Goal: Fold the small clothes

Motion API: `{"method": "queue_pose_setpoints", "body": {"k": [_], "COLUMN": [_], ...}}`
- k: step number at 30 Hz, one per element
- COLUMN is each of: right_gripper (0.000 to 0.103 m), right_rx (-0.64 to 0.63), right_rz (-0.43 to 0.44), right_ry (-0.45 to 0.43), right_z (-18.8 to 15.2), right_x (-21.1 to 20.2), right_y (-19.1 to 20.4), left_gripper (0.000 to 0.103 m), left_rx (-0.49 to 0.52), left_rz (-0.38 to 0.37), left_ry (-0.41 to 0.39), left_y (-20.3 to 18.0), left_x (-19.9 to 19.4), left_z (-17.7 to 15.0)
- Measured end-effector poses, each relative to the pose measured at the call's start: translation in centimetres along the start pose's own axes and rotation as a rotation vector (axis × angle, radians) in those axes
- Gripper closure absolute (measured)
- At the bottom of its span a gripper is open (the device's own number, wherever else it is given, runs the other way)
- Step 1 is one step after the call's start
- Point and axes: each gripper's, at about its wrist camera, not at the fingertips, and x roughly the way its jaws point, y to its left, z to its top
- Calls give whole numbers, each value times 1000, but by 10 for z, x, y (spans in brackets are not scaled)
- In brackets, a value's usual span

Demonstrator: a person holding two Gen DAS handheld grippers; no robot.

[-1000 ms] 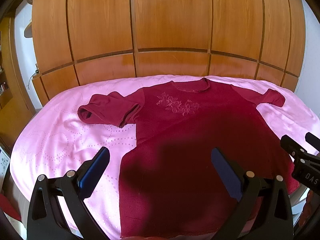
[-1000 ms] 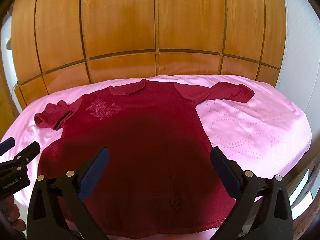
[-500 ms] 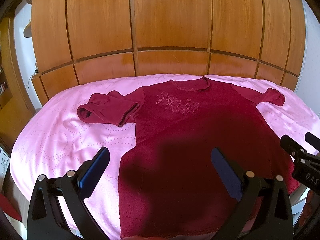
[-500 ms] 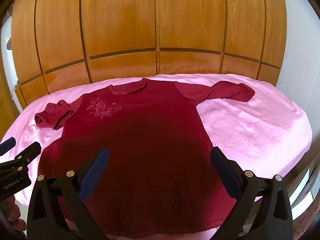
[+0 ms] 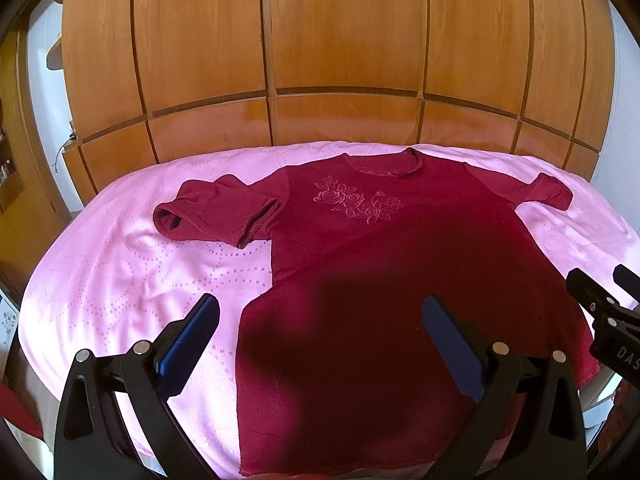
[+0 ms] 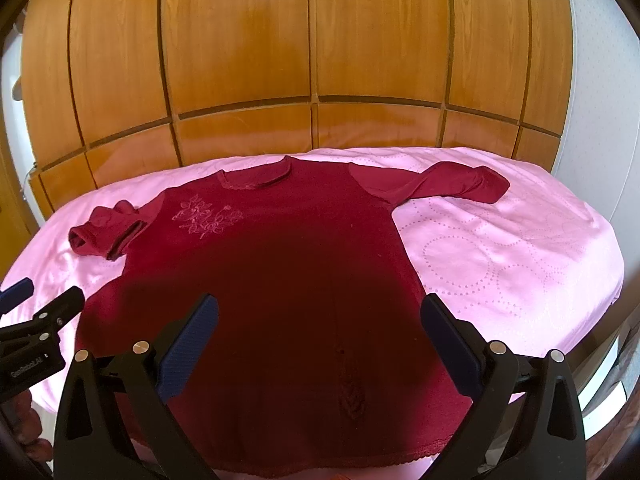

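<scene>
- The left wrist view looks forward between its own open fingers, low over the near left hem of the top, facing the wardrobe.
- The right wrist view looks the same way from further right, seemingly at a like height.
- Both share the top, the bed and the wardrobe.
- Each catches the other gripper at its edge: the right gripper, the left gripper.

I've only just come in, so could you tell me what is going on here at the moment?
A person holds a two-finger gripper in each hand above a dark red top spread face up on a pink bedcover. The left gripper and right gripper both hover open near the hem, touching nothing. The left sleeve is bunched and partly doubled over; the right sleeve lies stretched outward. No fold has been made yet.
</scene>
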Motion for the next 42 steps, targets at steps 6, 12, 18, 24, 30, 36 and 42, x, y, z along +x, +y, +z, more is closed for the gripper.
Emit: {"method": "queue_pose_setpoints", "body": {"k": [6, 12, 18, 24, 30, 36, 42], "right_gripper": [3, 3, 3, 3, 3, 3, 3], "right_rx": [-6, 1, -2, 3, 16, -4, 38], "right_rz": [-2, -2, -4, -3, 196, 264, 429], "right_ry": [3, 12, 13, -3, -113, 36, 145], "right_z": [-1, -2, -1, 0, 0, -2, 14], "right_x": [1, 1, 2, 4, 4, 44, 87], "right_y": [0, -1, 0, -2, -2, 10, 47], "left_gripper": [2, 2, 2, 2, 2, 2, 2], "left_rx": [-3, -8, -7, -9, -90, -174, -189], "left_rz": [0, -1, 0, -45, -218, -46, 145], "left_ry": [7, 20, 34, 48, 101, 91, 91], "left_y": [0, 1, 0, 1, 24, 71, 118], "left_x": [1, 2, 6, 10, 31, 66, 107], "left_z": [2, 3, 5, 6, 3, 3, 0]}}
